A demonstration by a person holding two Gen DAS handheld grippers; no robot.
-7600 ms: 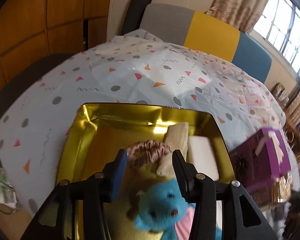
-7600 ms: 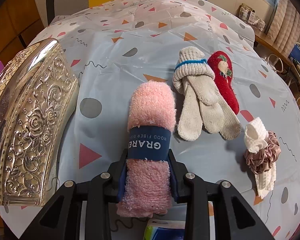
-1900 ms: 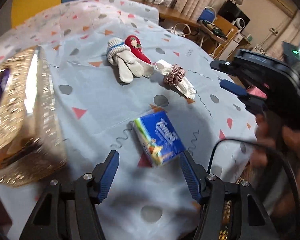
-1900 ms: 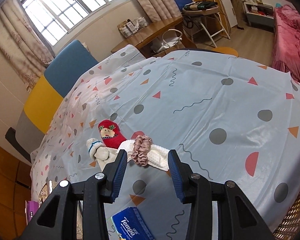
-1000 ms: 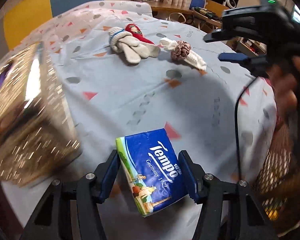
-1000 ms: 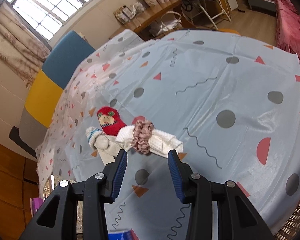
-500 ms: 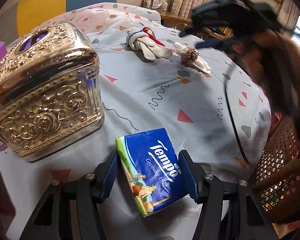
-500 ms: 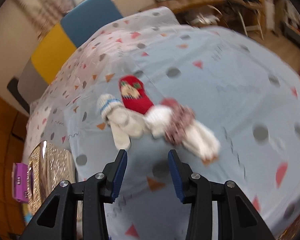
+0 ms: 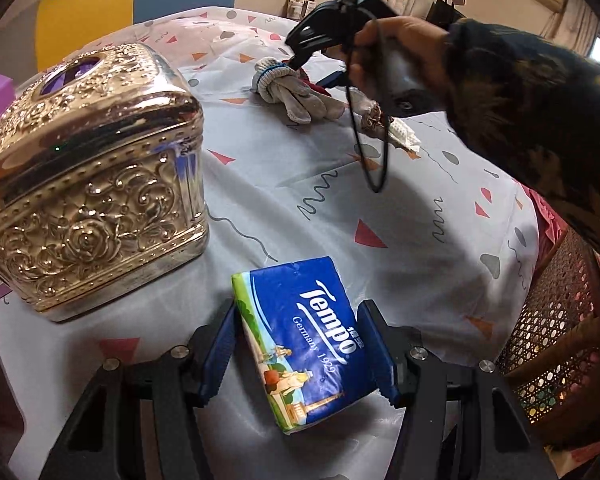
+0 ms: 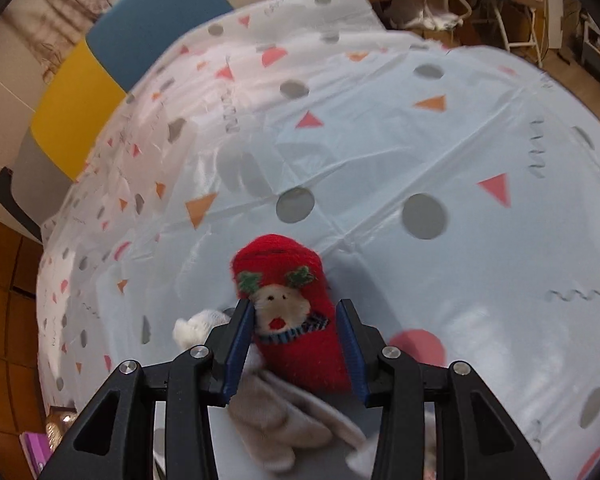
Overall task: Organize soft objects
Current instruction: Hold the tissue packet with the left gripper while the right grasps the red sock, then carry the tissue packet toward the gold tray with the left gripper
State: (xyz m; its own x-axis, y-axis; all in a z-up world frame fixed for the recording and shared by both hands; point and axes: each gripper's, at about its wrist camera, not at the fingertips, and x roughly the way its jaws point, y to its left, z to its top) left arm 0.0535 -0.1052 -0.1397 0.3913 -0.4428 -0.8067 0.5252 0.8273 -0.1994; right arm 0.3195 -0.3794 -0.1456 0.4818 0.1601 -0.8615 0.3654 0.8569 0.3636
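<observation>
A tissue pack [image 9: 308, 336] is pinched by the left gripper [image 9: 300, 356], while the down-tilted right gripper [image 10: 296, 344] is spread astride a red sock [image 10: 296, 320].

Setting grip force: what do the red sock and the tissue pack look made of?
Red sock: fuzzy knit, matte, probably fleece-like yarn; fibres blur its edges. Tissue pack: glossy printed plastic film, going by sheen and wrinkles; likely soft paper inside.

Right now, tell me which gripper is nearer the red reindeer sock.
Right. The right gripper straddles the red reindeer sock, open, its pads not yet pressing. The left gripper sits across the table at the near edge, clamped on the Tempo tissue pack.
</observation>
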